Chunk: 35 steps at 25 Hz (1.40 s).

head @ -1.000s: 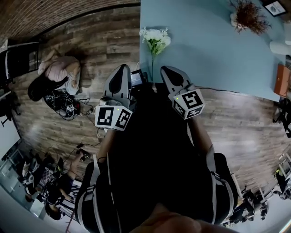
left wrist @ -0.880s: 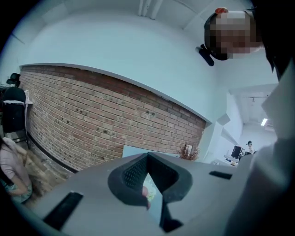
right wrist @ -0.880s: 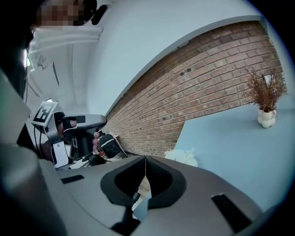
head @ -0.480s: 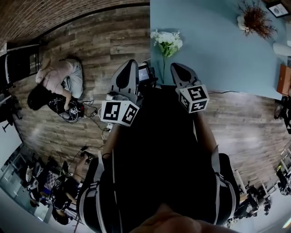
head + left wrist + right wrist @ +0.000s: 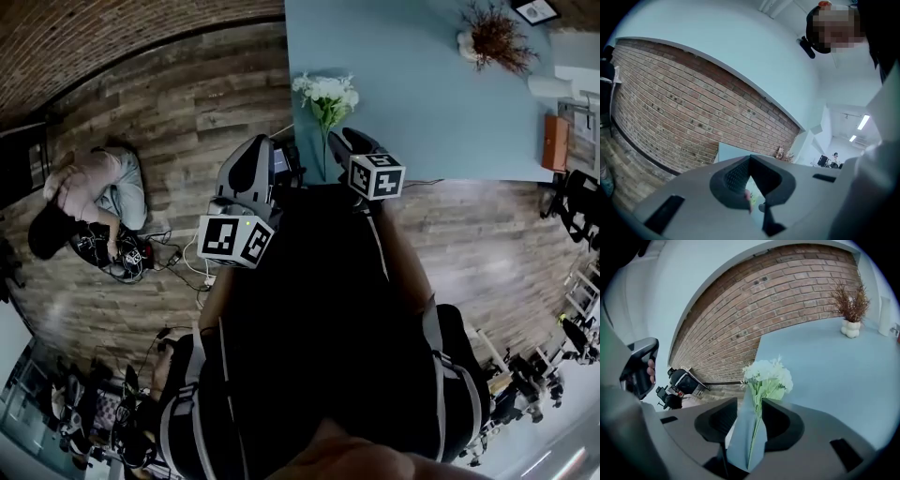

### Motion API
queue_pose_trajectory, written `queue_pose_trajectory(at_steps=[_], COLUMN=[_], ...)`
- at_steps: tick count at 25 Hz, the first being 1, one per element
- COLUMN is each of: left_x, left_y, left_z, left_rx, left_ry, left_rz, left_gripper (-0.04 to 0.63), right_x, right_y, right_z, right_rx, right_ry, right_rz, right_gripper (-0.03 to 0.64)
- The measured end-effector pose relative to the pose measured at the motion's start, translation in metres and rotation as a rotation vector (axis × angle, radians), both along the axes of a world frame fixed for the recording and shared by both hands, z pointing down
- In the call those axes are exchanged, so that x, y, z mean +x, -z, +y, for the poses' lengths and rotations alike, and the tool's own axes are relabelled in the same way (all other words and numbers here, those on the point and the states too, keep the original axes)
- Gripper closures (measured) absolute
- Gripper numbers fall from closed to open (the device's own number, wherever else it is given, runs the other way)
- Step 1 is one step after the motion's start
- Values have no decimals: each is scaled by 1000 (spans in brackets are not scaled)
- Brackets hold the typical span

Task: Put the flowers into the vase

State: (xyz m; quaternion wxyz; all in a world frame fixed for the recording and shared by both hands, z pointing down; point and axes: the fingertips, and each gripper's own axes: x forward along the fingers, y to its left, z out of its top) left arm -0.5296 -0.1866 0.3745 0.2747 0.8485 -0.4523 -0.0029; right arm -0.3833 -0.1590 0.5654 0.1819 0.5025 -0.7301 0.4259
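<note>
White flowers [image 5: 325,91] on a green stem lie at the near left corner of the light blue table [image 5: 422,94]. My right gripper [image 5: 337,141] is at the table edge on the stem's lower end. In the right gripper view the stem [image 5: 756,427] runs through the gap between the jaws of the right gripper [image 5: 749,401]. These jaws have just been opening and do not press on it. The blooms [image 5: 766,373] stand beyond the tips. My left gripper [image 5: 261,142] hangs left of the table, its tips together [image 5: 750,159] and empty. A white vase [image 5: 469,42] with dried twigs stands far right.
A white cylinder [image 5: 553,89] and an orange object [image 5: 555,141] sit at the table's right edge. A person [image 5: 94,197] crouches on the wooden floor at left beside cables [image 5: 122,262]. A brick wall [image 5: 787,310] runs behind the table.
My right gripper has dropped toward the table's near edge by the stem, and its jaws have parted. The left gripper has shifted a little.
</note>
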Motion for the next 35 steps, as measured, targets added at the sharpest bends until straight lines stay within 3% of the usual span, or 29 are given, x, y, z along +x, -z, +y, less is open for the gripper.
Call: queue_pose_trajectory(at_steps=[4, 9, 20, 32, 35], left_x=[-7, -19, -41, -53, -54], left_y=[-4, -7, -13, -16, -16], left_z=[-3, -2, -3, -1, 0], left_rx=[-13, -27, -46, -47, -50], left_ry=[-2, 1, 27, 48, 49], left_rz=[15, 25, 33, 32, 30], left_gripper=[571, 572, 571, 572, 572], right_x=[0, -1, 6, 8, 5], right_y=[-20, -43, -78, -98, -100], right_z=[-12, -23, -44, -55, -53], right_rx=[-57, -119, -227, -258, -264], right_ry=[-63, -119, -162, -163, -148], right_rz=[19, 90, 213, 293, 281], right_gripper=[360, 304, 302, 306, 371])
